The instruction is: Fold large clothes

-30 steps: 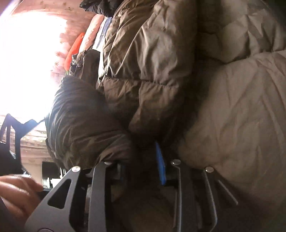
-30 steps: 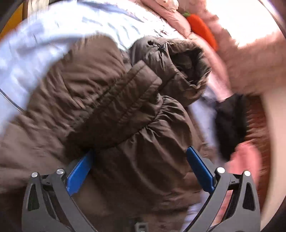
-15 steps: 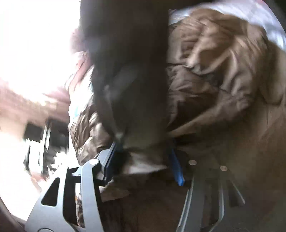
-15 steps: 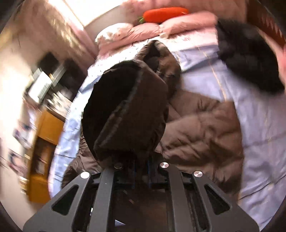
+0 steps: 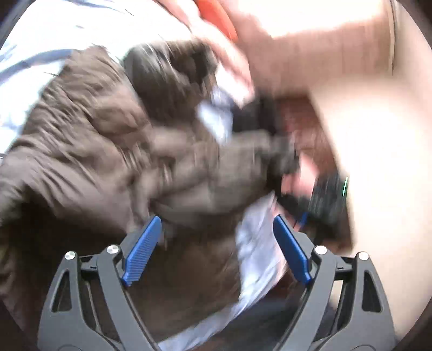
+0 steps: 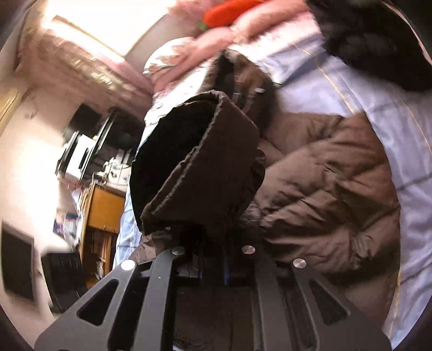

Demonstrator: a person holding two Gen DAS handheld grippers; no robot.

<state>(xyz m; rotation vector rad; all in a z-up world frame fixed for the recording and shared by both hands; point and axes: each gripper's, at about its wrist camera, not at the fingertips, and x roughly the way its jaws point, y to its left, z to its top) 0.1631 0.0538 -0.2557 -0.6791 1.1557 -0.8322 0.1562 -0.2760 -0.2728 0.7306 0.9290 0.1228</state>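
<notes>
Right gripper [image 6: 213, 243] clamped on brown puffer jacket's [image 6: 324, 183] ribbed sleeve cuff [image 6: 216, 167] — cuff rises toward upper centre; left gripper [image 5: 216, 243] opening, empty — jacket ahead, upper left.

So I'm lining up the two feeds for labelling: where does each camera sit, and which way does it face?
Left wrist: sits behind the left gripper, looking down over the blurred brown puffer jacket on the bedsheet; its jaws are opening, nothing gripped.
Right wrist: sits behind the right gripper, shut on the jacket's sleeve cuff, facing along the bed towards the pillows.
Shared: jacket, sheet, orange carrot toy.
</notes>
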